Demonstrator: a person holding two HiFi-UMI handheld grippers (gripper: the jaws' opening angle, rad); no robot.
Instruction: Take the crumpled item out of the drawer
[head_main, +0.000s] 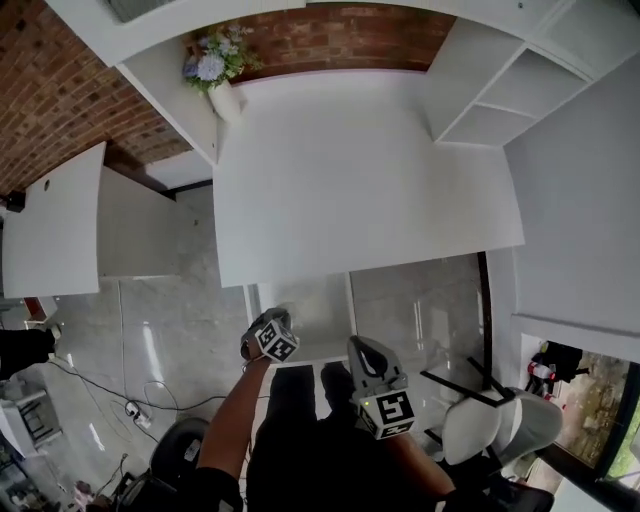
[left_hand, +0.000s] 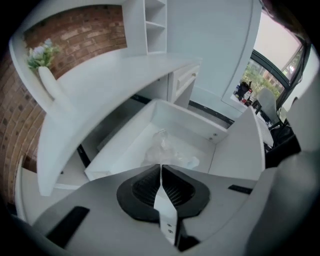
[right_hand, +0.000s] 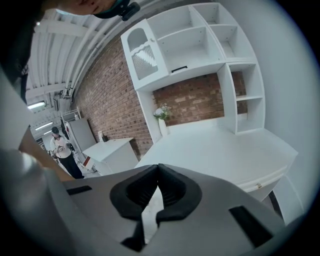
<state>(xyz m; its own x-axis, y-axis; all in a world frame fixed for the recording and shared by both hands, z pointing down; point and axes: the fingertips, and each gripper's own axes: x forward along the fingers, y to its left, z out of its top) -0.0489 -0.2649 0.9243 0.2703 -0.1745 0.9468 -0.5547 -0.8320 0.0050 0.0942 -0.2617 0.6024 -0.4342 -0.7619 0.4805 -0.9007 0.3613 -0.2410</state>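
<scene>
One crumpled item (left_hand: 167, 150) — clear, glossy — in drawer (left_hand: 186, 120).

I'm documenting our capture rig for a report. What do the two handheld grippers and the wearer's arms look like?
The left gripper and right gripper share broad, pale grey plastic bodies with black ribbed pads narrowing to a point. Each carries a cube printed with black-and-white square markers. The person's sleeve looks black and short, on the left arm.
</scene>
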